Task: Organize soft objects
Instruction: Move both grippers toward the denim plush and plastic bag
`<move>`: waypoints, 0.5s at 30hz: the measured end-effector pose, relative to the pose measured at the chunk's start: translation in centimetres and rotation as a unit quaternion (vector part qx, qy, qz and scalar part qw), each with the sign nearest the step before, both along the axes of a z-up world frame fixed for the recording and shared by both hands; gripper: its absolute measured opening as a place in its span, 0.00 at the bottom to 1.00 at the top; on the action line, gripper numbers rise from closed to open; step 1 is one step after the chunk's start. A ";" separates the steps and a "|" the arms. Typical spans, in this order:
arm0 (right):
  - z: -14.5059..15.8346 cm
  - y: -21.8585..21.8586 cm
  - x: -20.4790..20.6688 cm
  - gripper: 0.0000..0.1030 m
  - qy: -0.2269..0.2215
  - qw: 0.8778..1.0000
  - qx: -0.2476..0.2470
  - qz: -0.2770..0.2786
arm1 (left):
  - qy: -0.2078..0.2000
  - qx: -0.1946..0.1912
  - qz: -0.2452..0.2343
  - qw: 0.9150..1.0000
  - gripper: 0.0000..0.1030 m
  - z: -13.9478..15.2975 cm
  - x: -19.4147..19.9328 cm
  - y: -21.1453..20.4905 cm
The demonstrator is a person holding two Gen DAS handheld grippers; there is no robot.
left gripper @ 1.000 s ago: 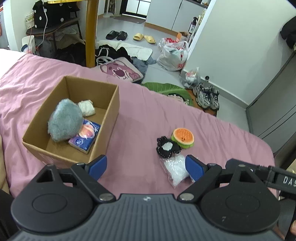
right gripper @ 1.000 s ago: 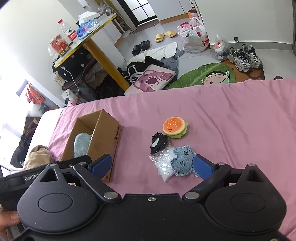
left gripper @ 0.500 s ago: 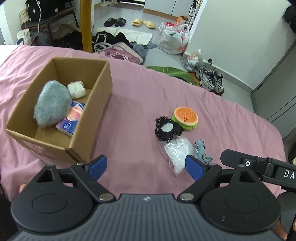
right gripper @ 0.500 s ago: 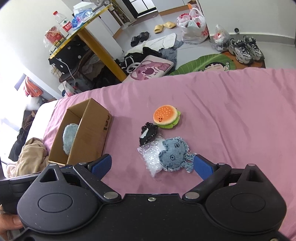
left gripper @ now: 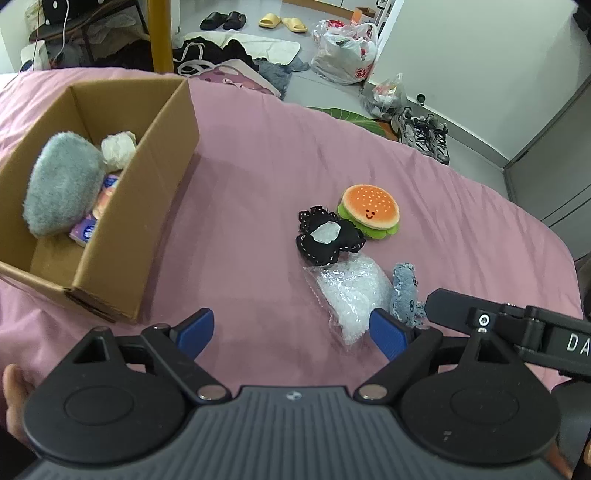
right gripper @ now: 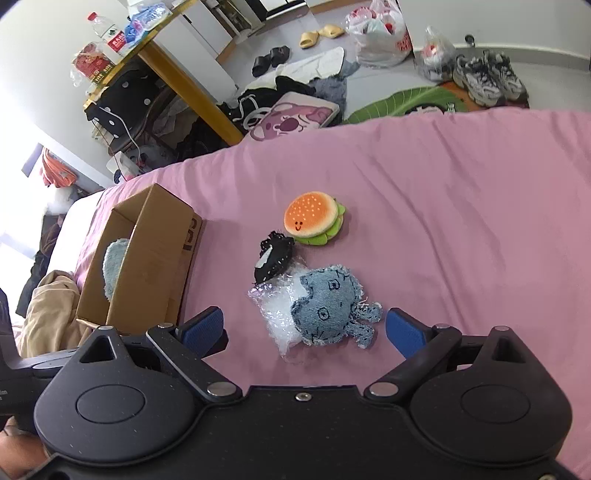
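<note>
Right gripper (right gripper: pixel 304 328): jaws wide, empty, facing blue denim octopus-shaped plush (right gripper: pixel 330 308). Left gripper (left gripper: pixel 291 330): wide, empty. Risk: plush overlaps clear crinkly plastic bag (right gripper: pixel 277 314); closing could snag both.

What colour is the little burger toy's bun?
The burger toy has an orange bun with pale dots and a smiley face, over a green frill. It shows best in the left wrist view.

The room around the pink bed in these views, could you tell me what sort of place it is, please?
Most likely a lived-in bedroom at home. The work surface is a bed under a pink sheet; slippers, sneakers and a pile of clothes lie on the floor beyond it.
</note>
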State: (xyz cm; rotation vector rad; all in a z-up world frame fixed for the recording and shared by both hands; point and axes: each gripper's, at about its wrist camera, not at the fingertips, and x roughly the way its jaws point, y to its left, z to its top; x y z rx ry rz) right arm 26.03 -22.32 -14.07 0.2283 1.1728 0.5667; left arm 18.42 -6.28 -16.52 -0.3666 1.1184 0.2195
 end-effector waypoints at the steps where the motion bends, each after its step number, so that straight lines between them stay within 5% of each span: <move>1: -0.3 0.0 0.2 0.92 0.003 1.000 0.000 0.000 | 0.000 -0.001 0.000 1.000 0.86 -0.2 0.1 0.0; 15: -3.9 0.2 2.8 0.83 0.043 0.999 -0.005 -0.004 | 0.021 -0.016 0.003 1.000 0.85 -3.2 2.0 -0.1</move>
